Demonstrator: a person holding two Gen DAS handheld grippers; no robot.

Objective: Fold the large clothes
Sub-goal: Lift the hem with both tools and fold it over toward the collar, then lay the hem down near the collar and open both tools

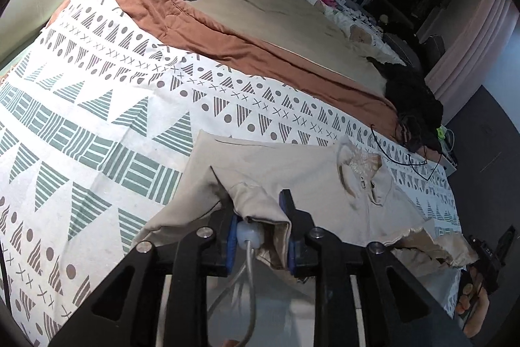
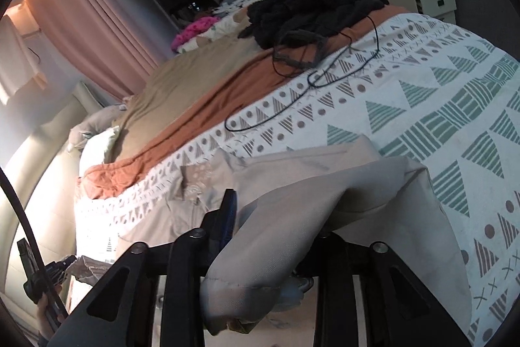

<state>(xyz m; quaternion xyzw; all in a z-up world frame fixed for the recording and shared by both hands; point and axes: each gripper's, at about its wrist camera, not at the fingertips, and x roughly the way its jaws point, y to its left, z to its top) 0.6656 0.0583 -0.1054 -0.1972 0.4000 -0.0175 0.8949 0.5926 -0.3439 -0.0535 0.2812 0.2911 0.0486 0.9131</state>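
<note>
L claw [image 1: 260, 217] points down-fwd over the near edge of the bed [image 1: 97, 119], jaws part-open w/ a fold of the beige garment [image 1: 292, 165] lying between the blue pads; the right pad touches cloth, grip looks loose. R claw [image 2: 276, 217] angled down too, cloth draped across its jaws, hiding the right finger; can't tell if pads press. In the left wrist view, a hand [image 1: 474, 304] holds the R claw's handle at the bed's near corner.

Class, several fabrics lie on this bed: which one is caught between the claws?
The beige shirt, nearest the cameras; the rust quilt and black knit lie untouched farther back.
</note>
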